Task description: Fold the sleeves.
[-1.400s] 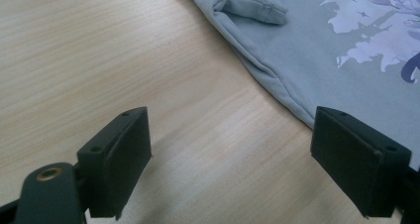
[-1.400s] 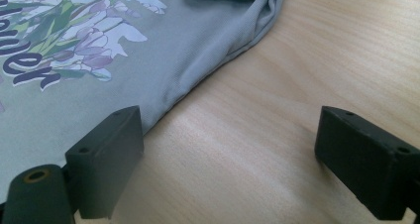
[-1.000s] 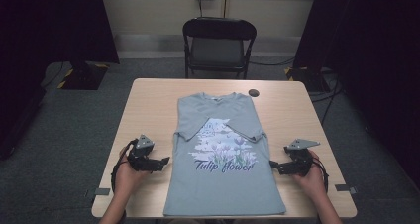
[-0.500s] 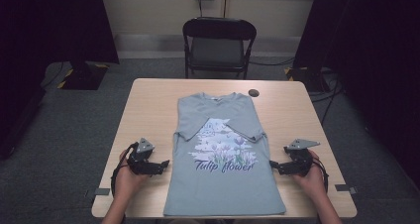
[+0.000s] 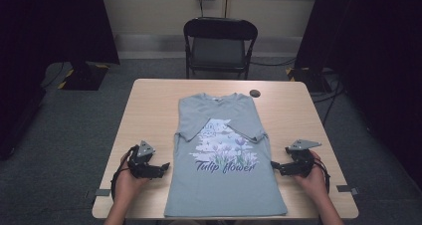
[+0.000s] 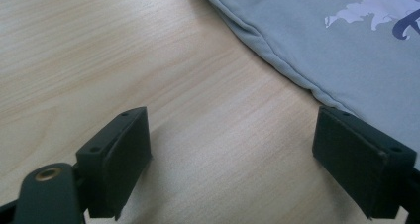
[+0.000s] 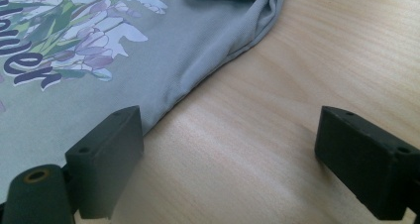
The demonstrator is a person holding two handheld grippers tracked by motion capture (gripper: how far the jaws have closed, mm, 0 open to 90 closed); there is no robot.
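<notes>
T-shirt [image 5: 224, 160] lies flat on our surface [image 5: 149, 110], bare wood flanking both side hems where our left gripper [image 5: 161, 167] and right gripper [image 5: 274, 166] wait wide, holding nothing.

On the light wooden table [image 5: 149, 110], bare strips run down both sides of the grey printed T-shirt [image 5: 224, 185], which lies flat along the middle with its sleeves folded inward and takes up most of the centre. The left gripper [image 5: 164, 166] sits in the left strip and the right gripper [image 5: 274, 165] in the right one, each just beside a shirt edge. A small dark round disc [image 5: 255, 93] lies near the far edge by the collar. Beyond the table stands a black folding chair [image 5: 219, 46].
</notes>
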